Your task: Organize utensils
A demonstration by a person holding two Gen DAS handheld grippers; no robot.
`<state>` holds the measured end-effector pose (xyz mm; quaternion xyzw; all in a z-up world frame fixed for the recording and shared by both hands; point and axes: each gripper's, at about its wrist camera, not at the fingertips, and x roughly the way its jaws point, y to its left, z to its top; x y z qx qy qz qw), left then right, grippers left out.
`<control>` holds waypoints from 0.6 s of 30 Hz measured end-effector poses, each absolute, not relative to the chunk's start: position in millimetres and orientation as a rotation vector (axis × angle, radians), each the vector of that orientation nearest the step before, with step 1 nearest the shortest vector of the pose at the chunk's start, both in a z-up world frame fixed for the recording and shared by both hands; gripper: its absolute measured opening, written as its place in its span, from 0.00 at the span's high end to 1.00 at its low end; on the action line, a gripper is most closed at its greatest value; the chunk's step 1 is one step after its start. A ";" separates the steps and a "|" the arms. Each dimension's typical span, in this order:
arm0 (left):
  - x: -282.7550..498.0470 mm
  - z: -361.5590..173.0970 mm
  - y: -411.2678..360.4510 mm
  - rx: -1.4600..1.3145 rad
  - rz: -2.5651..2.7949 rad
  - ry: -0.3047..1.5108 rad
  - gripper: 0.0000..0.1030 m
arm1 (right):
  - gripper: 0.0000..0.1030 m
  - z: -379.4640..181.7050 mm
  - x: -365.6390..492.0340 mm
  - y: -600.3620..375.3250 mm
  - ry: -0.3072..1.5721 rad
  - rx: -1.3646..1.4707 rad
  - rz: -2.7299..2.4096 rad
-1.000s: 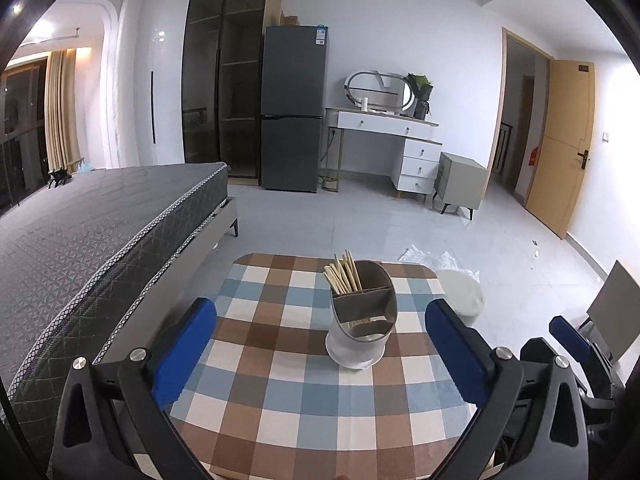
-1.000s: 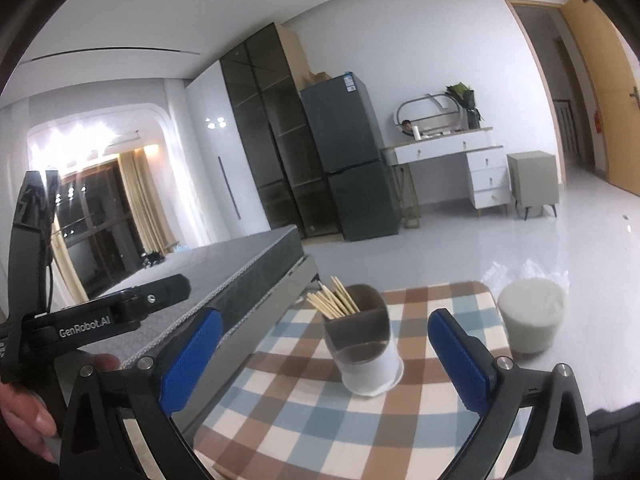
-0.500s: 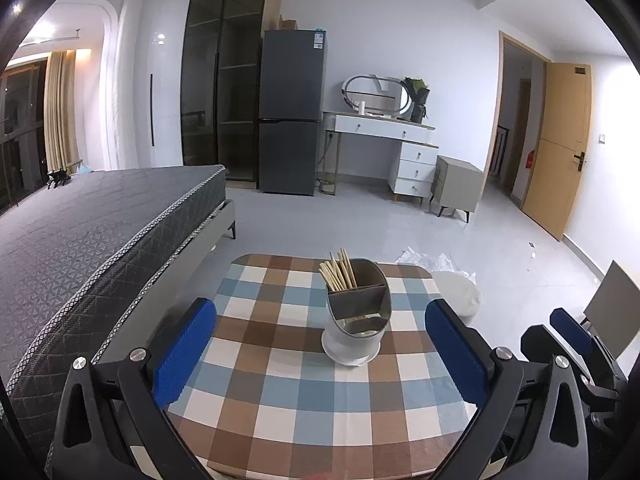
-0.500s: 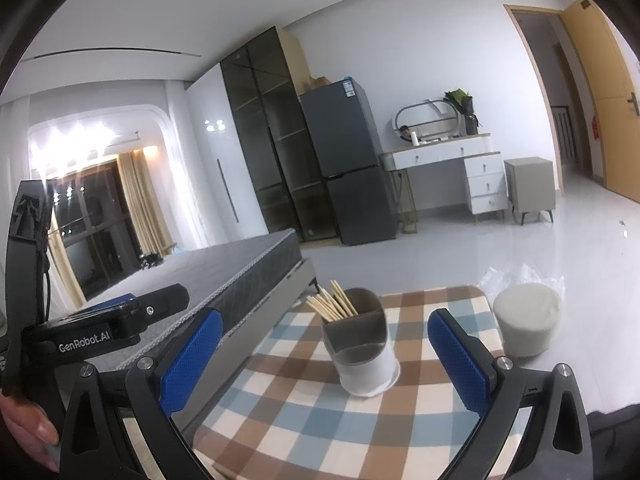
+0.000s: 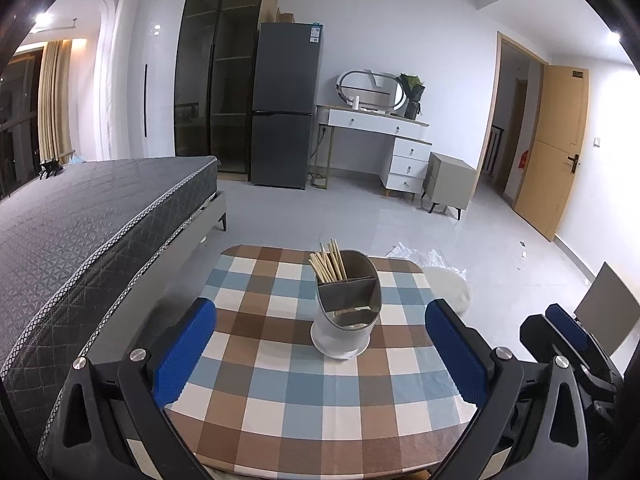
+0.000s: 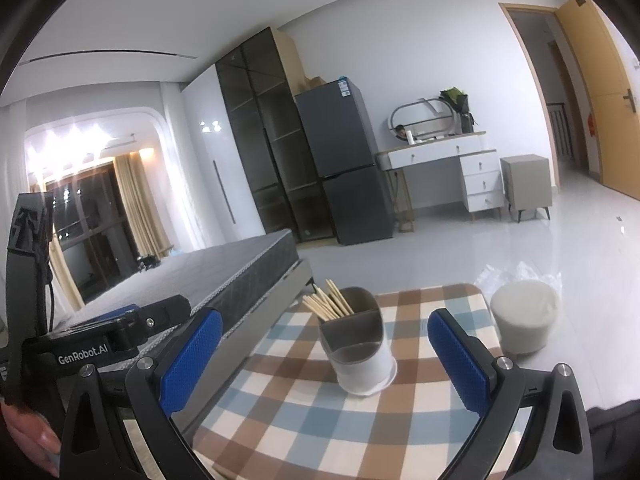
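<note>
A grey and white utensil holder [image 5: 346,312] stands on the checked tablecloth [image 5: 280,392]; it also shows in the right wrist view [image 6: 358,348]. Several wooden chopsticks [image 5: 329,266] stand in its far left compartment and also show in the right wrist view [image 6: 327,305]. A metal utensil lies in its near compartment. My left gripper [image 5: 320,356] is open and empty, held back from the holder above the table. My right gripper [image 6: 324,364] is open and empty, also short of the holder.
A dark bed [image 5: 80,224] runs along the left of the table. A white round stool [image 6: 524,320] stands on the floor at the table's far right. A fridge [image 5: 286,108], a dressing desk and a door are at the back.
Both grippers have risen and drawn back a little from the holder. Nothing on the table has moved.
</note>
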<state>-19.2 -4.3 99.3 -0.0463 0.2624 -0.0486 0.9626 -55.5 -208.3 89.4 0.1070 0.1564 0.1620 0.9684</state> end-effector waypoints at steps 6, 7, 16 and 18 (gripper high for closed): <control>-20.0 97.4 -2.3 -0.097 -0.092 0.539 0.02 | 0.00 90.9 -57.7 -209.3 0.318 0.220 0.318; -20.6 97.4 -1.9 -0.101 -0.092 0.541 0.02 | 0.00 90.9 -58.3 -209.5 0.319 0.222 0.317; -19.3 95.7 -2.5 -0.093 -0.097 0.544 0.02 | 0.00 88.1 -58.4 -210.0 0.325 0.220 0.312; -18.5 94.3 -2.6 -0.090 -0.096 0.534 0.01 | 0.00 85.8 -57.2 -209.6 0.329 0.221 0.313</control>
